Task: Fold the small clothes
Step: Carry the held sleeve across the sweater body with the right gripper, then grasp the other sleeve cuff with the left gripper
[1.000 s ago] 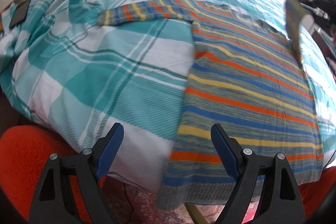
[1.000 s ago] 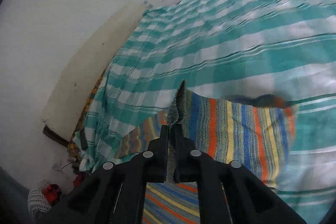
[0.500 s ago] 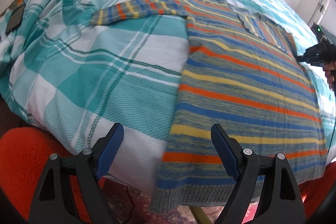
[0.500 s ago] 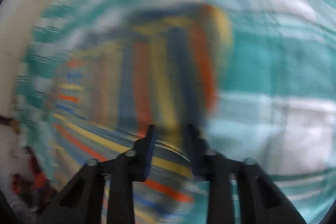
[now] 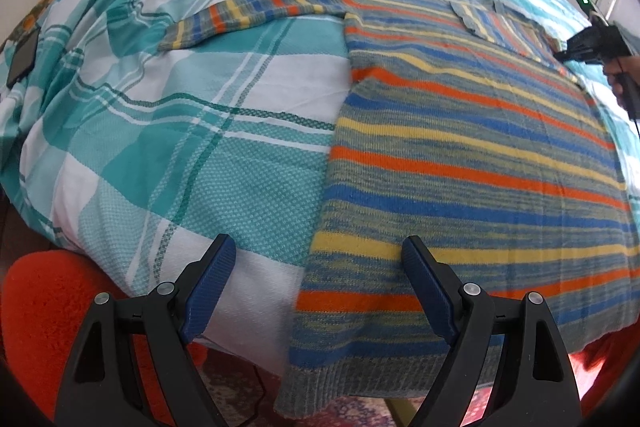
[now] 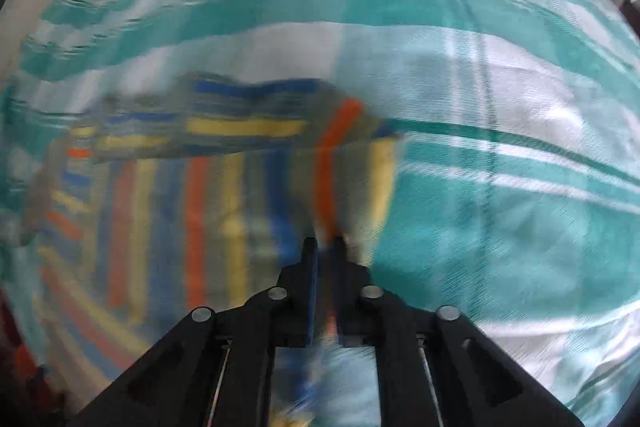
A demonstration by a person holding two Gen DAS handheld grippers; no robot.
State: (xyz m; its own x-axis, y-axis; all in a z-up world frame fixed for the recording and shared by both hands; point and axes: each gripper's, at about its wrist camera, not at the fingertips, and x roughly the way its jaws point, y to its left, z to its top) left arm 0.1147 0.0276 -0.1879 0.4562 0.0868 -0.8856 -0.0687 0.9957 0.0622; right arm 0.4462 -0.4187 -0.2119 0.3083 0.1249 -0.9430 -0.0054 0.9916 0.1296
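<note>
Sweater (image 5: 472,147) lies flat on bed (image 5: 192,131), right sleeve (image 5: 504,27) folded in; sleeve at 11 o'clock waits. Left gripper (image 5: 320,287) released; right gripper (image 6: 324,247) nearly clenched, its grasp unclear through blur.

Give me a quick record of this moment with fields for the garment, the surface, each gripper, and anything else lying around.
garment: striped sweater, spread flat, hem hanging over the near bed edge, one sleeve stretched out to the left, the other folded across the chest
surface: teal and white plaid bedspread
left gripper: open, empty, hovering at the sweater's hem
right gripper: fingers nearly together at the sweater's right edge; picture too blurred to confirm a grip
other: dark phone at the bed's left edge
</note>
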